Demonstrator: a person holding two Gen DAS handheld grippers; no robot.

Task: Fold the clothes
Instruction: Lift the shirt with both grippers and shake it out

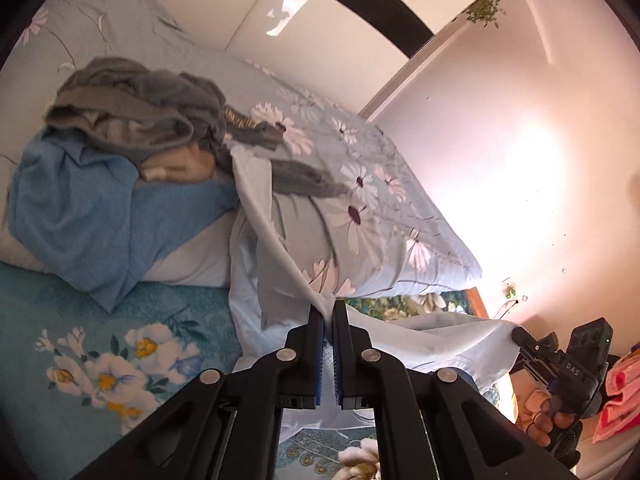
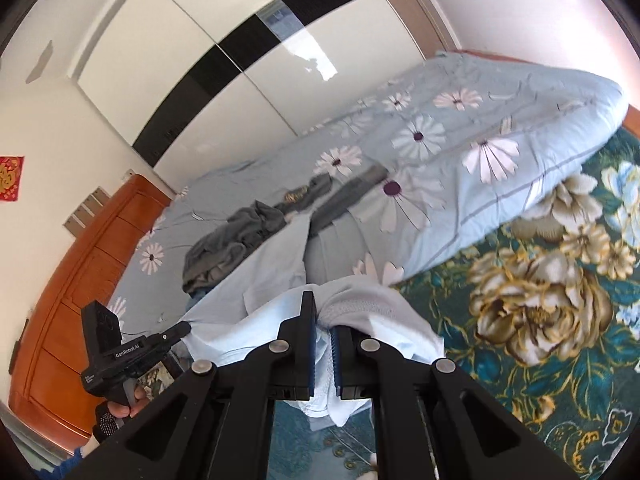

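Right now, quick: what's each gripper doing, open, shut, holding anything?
Left gripper: shut on the pale blue garment, pinching a bunched edge.
Right gripper: shut on the same pale blue garment, cloth gathered between its jaws.

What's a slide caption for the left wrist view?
Left gripper and right gripper both pinch a pale blue garment above the floral bed.
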